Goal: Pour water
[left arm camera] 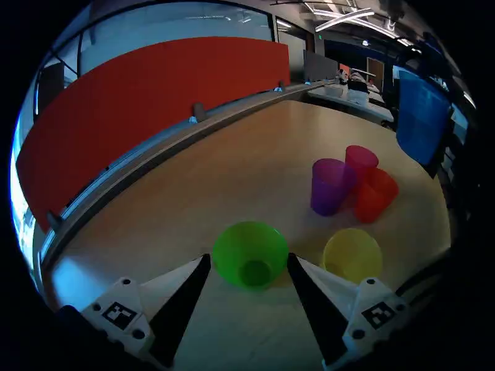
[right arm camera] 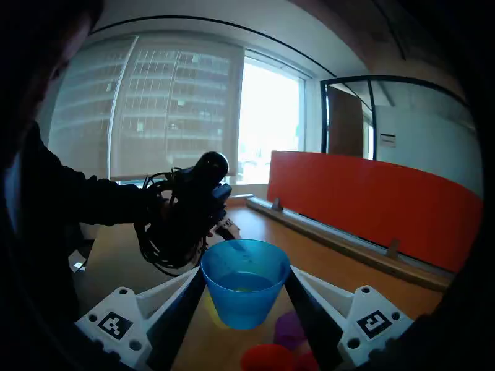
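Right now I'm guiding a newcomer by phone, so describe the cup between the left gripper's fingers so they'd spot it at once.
On the wooden table beside the red partition sits a group of cups. Yours is the green cup between the left gripper's fingers, its neighbours being yellow, purple, pink and orange.

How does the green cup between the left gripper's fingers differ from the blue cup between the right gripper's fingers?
The green cup looks empty; the blue cup holds water. The green cup is down at the table; the blue cup is lifted well above it. Both are tapered, translucent cups with the mouth up.
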A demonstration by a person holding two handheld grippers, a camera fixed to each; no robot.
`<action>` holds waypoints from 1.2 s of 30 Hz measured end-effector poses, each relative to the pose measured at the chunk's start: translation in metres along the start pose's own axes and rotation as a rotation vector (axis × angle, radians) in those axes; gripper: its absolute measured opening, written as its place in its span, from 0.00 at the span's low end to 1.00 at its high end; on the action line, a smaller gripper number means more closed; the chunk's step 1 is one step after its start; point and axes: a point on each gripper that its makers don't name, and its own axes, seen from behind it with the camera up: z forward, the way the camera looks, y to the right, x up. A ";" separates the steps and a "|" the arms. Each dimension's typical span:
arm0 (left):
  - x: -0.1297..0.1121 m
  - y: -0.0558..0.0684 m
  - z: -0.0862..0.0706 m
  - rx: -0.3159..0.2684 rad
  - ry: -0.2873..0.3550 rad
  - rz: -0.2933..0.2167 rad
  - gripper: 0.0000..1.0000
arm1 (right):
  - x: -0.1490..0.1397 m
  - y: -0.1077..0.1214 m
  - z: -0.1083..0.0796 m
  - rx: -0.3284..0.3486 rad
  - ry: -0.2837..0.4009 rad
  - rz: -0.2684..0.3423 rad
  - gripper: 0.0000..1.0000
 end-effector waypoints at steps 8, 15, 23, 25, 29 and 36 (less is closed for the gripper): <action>-0.002 -0.004 0.010 0.002 -0.010 0.003 0.92 | -0.003 0.002 0.000 0.000 -0.004 0.004 0.90; 0.000 -0.008 0.017 0.000 -0.011 0.004 0.92 | -0.005 0.003 -0.001 -0.001 -0.007 0.007 0.90; 0.002 -0.009 0.024 0.001 -0.009 0.001 0.92 | -0.008 0.006 -0.002 -0.006 -0.008 0.013 0.90; 0.002 -0.009 0.026 0.002 -0.009 0.001 0.92 | -0.008 0.007 -0.002 -0.007 -0.008 0.013 0.90; 0.001 -0.009 0.028 0.004 -0.007 -0.002 0.92 | -0.008 0.007 -0.002 -0.008 -0.009 0.012 0.90; 0.003 -0.009 0.027 0.010 0.013 -0.016 0.91 | -0.008 0.006 -0.002 -0.010 -0.009 0.010 0.90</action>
